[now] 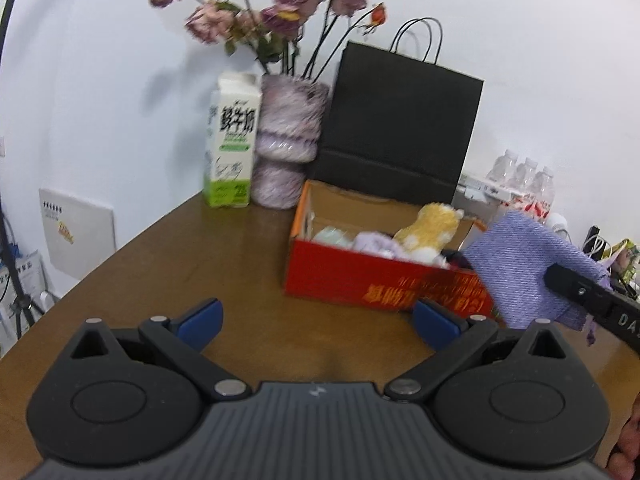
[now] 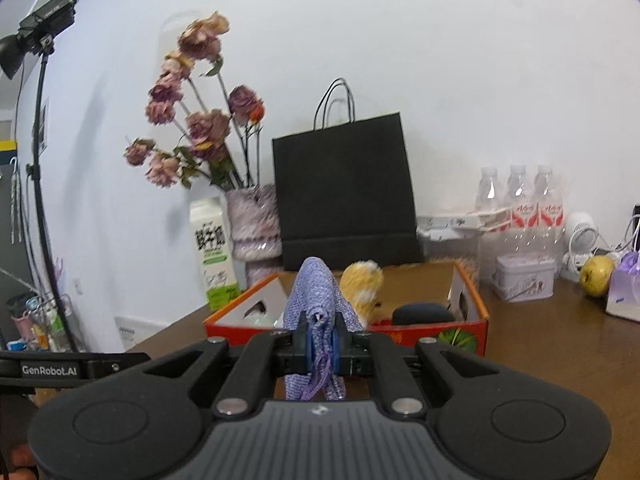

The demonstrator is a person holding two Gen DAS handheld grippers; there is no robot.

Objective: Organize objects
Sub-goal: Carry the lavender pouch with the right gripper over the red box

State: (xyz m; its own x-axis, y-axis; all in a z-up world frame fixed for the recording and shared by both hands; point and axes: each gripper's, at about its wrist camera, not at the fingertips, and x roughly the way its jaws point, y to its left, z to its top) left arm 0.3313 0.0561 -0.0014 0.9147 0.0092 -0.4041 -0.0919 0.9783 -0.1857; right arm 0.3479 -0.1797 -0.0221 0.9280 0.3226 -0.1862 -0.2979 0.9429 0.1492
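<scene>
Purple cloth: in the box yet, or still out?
Out. The right gripper clamps the purple cloth, held above the red box's near corner.

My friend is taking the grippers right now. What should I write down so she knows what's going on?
Right gripper: shut on the purple knitted pouch, held up at the near edge of the red cardboard box.
Left gripper: open, holding nothing, above the brown table in front of the box.
In the box already: a yellow plush toy, a pale purple soft thing, a pale green one and a dark object.
Done: those are packed.
Left: probably lower the pouch into the box and let go. Whether other table items belong in it, I cannot tell.
</scene>
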